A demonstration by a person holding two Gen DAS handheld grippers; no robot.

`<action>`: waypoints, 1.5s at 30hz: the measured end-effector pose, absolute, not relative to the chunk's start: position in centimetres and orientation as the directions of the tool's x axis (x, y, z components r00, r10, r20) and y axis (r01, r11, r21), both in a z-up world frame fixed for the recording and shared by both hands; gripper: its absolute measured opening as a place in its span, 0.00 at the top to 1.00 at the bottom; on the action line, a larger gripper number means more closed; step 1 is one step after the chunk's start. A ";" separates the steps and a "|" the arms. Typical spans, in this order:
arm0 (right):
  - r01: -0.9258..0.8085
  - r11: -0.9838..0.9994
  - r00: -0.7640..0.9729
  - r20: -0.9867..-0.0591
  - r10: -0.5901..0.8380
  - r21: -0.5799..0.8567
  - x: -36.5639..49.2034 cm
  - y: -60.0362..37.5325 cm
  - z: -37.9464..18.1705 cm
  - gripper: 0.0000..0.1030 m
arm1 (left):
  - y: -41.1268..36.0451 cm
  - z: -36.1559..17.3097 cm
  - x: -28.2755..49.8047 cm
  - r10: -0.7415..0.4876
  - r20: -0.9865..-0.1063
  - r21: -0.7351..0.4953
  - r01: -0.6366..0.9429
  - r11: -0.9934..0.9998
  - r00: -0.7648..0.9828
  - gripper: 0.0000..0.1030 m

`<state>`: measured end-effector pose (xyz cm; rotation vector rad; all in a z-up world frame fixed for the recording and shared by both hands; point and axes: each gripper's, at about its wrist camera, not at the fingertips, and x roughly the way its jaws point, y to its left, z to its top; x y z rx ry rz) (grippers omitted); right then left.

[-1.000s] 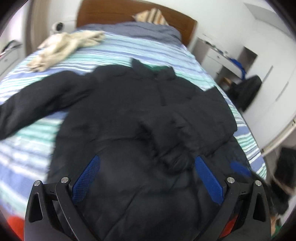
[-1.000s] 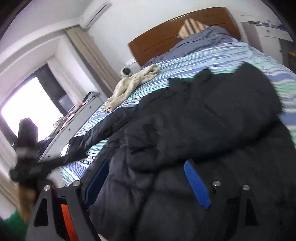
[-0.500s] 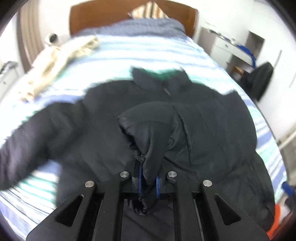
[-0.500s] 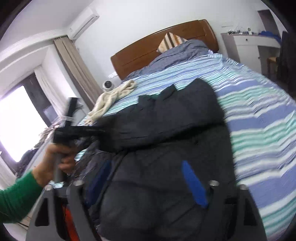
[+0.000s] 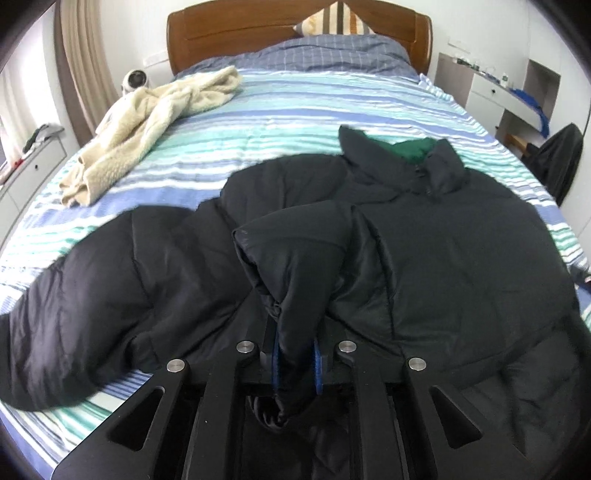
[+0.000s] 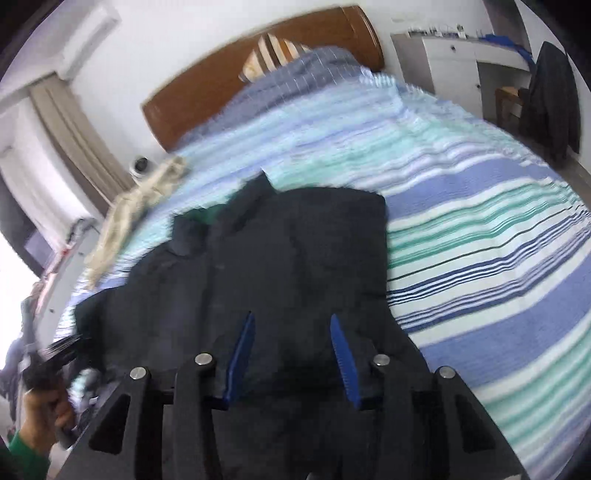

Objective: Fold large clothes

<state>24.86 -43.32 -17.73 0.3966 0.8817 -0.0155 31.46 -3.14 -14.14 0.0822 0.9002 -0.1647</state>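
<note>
A large black padded jacket (image 5: 443, 236) with a green collar lining lies front-up on the striped bed (image 5: 295, 103). My left gripper (image 5: 297, 363) is shut on the cuff of the jacket's folded-in sleeve (image 5: 295, 258) and holds it lifted over the jacket's lower middle. The other sleeve (image 5: 92, 280) lies spread to the left. In the right wrist view my right gripper (image 6: 291, 345) is open and empty, just above the jacket (image 6: 295, 258) near its hem. The view is blurred. The left gripper and its hand (image 6: 48, 373) show at its far left.
A cream fleece garment (image 5: 155, 114) lies at the bed's far left. A blue quilt and striped pillow (image 5: 332, 18) sit by the wooden headboard (image 5: 229, 29). A white dresser (image 5: 495, 88) and a chair with dark clothing (image 5: 557, 158) stand to the right.
One second ago my left gripper was open over the jacket; it has shut on the sleeve cuff and lifted it. My right gripper has narrowed and swung toward the jacket's right side.
</note>
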 end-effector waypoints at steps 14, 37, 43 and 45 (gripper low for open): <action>0.170 0.941 0.598 -0.789 0.138 0.293 31.0 -45.0 -16.3 0.61 | -2.2 -17.3 31.6 -0.140 -0.793 -0.039 0.179 0.983 0.593 0.80; 0.082 0.957 0.613 -0.771 0.172 0.278 30.5 -43.9 -16.8 0.62 | -2.5 -18.1 31.4 -0.133 -0.778 -0.030 0.176 0.984 0.614 0.78; 0.027 0.958 0.503 -0.832 0.234 0.286 26.5 -40.4 -18.6 0.62 | -2.5 -18.1 31.3 -0.126 -0.778 -0.020 0.176 0.984 0.615 0.78; 0.046 0.961 0.474 -0.853 0.219 0.272 26.8 -40.3 -20.3 0.62 | -2.6 -18.1 31.3 -0.121 -0.778 -0.013 0.176 0.984 0.617 0.78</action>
